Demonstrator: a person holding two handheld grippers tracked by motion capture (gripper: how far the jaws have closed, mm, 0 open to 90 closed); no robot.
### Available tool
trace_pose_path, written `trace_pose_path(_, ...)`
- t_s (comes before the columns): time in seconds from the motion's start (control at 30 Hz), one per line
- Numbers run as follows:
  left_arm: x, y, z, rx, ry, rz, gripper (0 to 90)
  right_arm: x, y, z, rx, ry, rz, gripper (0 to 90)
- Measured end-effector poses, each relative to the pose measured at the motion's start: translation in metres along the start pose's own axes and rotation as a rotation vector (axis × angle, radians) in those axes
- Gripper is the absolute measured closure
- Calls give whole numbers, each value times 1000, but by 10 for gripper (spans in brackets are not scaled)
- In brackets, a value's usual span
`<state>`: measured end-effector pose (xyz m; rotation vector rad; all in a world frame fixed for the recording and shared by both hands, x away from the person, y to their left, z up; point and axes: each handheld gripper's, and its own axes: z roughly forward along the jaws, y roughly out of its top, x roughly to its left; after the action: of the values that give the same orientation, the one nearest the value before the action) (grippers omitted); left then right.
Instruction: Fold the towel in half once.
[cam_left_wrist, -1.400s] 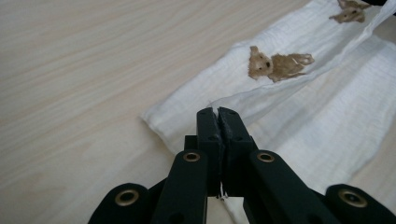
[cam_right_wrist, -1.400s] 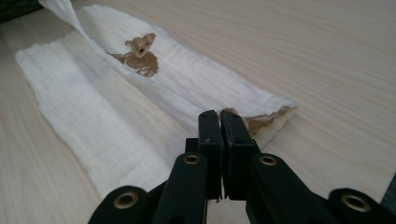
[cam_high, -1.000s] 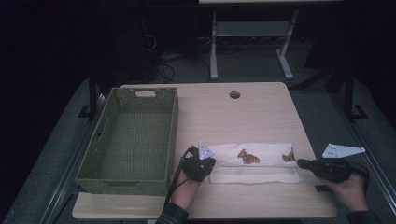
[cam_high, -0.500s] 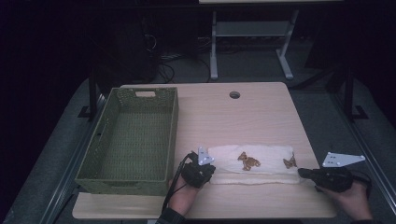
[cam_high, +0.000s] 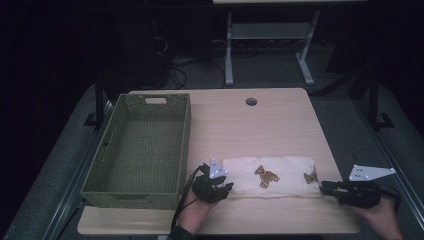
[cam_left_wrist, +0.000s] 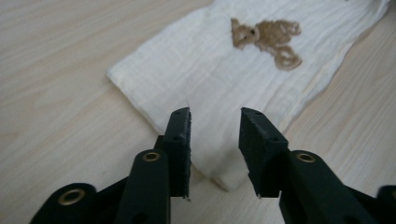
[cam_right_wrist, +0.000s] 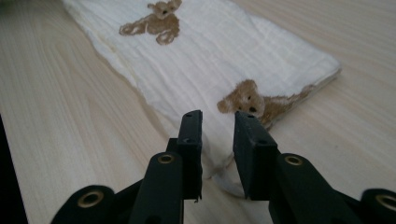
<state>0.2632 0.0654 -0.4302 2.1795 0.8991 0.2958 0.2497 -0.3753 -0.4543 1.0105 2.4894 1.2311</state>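
On the table, cloth: long axis ran side to side.
Left gripper: jaws just parted, cloth edge between, unpressed.
Right gripper: likewise.

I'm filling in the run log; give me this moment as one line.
left gripper: open, jaws just opened, at cloth's near corner | right gripper: same, other end | cloth: folded flat on table | basket: beside

No legible text, label, brand mark, number or sign found on any item inspected; the cloth carries only brown bear figures, no lettering, and the basket and surface bear no markings
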Motion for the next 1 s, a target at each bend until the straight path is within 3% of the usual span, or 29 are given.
trace_pose_path(0.3,7,22,8,-27,30,-1,550,-11,19,5,-26,-30,-19,700)
trace_pose_path(0.47,13,35,22,-32,54,-4,550,-23,29,14,-28,-42,-21,700)
trace_pose_path(0.63,28,46,38,-23,98,-17,553,-39,39,24,-26,-58,-18,698)
trace_pose_path(1.0,53,41,57,35,158,-66,564,-78,46,50,5,-84,44,697)
